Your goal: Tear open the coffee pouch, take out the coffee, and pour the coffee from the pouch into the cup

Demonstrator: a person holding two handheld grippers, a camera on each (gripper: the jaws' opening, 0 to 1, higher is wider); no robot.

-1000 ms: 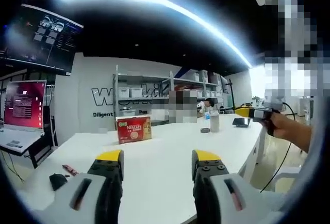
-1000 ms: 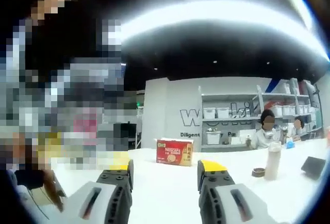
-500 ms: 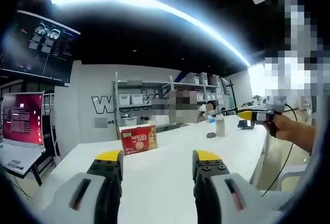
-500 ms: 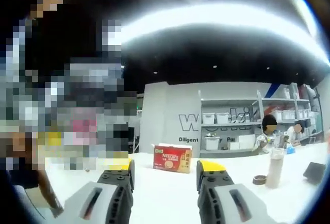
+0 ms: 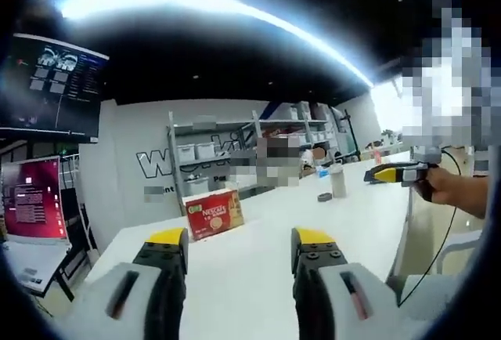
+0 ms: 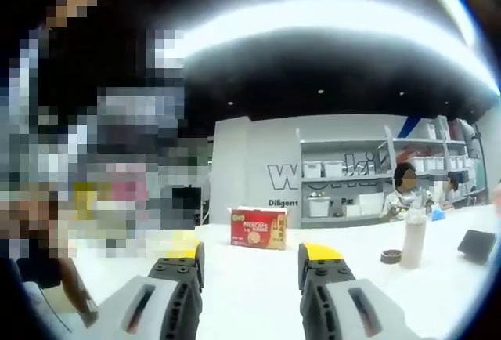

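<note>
Left gripper view, red coffee box (image 5: 214, 214) upright, lengthwise sideways

The left gripper (image 5: 239, 240) rises from the bottom of the left gripper view with its two jaws upright and parallel, a wide gap between the yellow-tipped black ends and nothing held in that gap. The right gripper (image 6: 254, 253) stands the same way in the right gripper view: jaws apart, yellow tips level with each other, nothing between them. The right gripper also shows at the right edge of the left gripper view, held out level in the person's right hand (image 5: 443, 186), with the forearm reaching in from the right and a dark cable hanging down from it.
</note>
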